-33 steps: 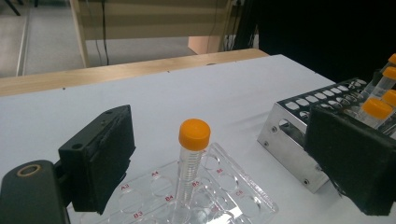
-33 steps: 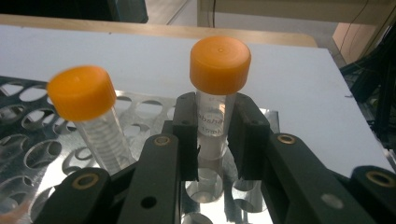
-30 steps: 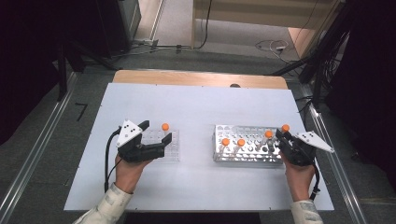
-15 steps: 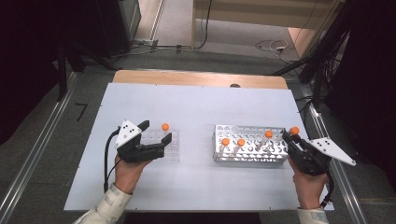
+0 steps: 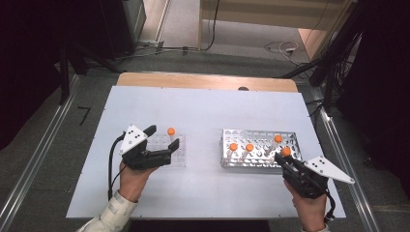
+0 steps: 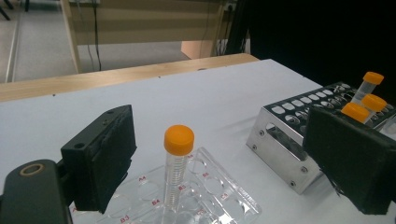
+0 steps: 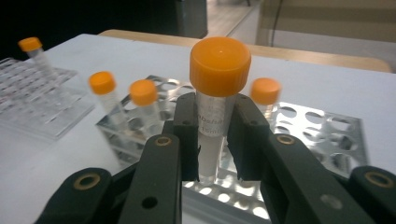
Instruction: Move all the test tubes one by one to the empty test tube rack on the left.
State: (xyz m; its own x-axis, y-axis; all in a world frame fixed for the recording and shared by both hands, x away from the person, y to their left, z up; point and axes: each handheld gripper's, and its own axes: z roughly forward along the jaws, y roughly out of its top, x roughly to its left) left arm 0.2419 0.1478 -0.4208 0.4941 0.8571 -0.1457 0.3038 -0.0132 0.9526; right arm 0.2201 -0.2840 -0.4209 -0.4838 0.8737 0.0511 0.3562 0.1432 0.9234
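Orange-capped tube [image 7: 215, 100] is now clamped in the right gripper [image 7: 211, 135], whose two black jaws press on its clear body just under the cap, so the gap between them is only as wide as the tube. In the high view this gripper [image 5: 288, 162] has drawn back toward the person since a second ago, when it was reaching over the near right corner of the metal rack [image 5: 258, 148]; the tube [image 5: 286, 152] now appears lifted out of its hole, above the rack's near right corner. I judge this means that the pick-up is done and the carrying to the other side can begin.

Three more capped tubes [image 5: 249, 147] stand in the metal rack.

The left gripper [image 5: 162, 142] has not moved during this time. It rests on the clear plastic rack [image 6: 196, 196] (the one with red labels by the holes), jaws spread wide and grasping nothing. One single tube [image 6: 178, 163] stands upright in this rack between the jaws, with free space on both sides. Probably this hand steadies the plastic rack while it waits for the next tube.
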